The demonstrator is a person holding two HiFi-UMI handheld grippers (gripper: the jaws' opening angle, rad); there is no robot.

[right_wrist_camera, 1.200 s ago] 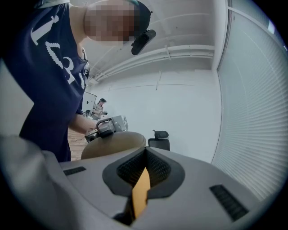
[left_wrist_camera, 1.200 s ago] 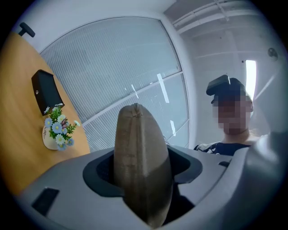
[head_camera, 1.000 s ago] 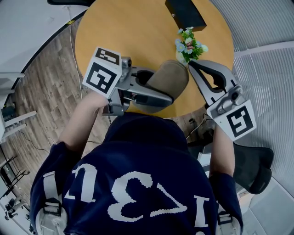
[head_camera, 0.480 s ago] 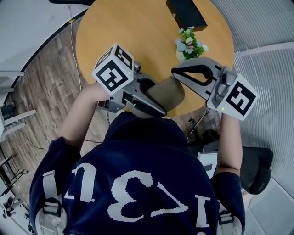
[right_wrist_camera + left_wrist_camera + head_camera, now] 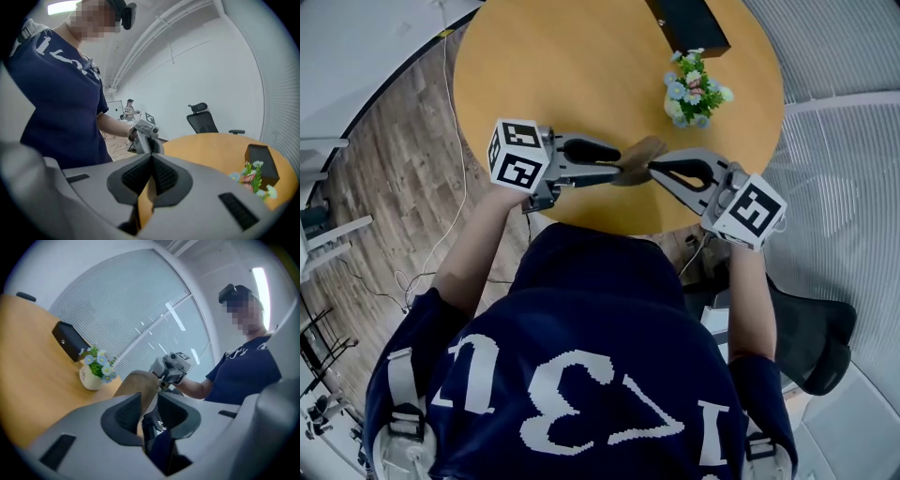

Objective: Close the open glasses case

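Clenched on a tan oval glasses case (image 5: 641, 157), the left gripper (image 5: 149, 401) is shown with the case's shell pinched between its ribbed pads. Its jaws, spread wide around the case a second ago, have just been closing. The right gripper (image 5: 152, 161) is shut, pad against pad with nothing between, and its tip is laid against the opposite end of the case. A second ago the case was held higher and nearer the camera, with its lid raised, its dark inside exposed and the right gripper's tip at the lid's top edge. Now both grippers have been brought down and turned towards each other, almost end to end. The case is seen as a low, flattened shape between them, over the near edge of a round wooden table (image 5: 581, 75). Whether the lid is fully down cannot be told. Farther along the table, a small white pot of blue and white flowers (image 5: 694, 86) and a black rectangular box (image 5: 689, 21) are unmoved.
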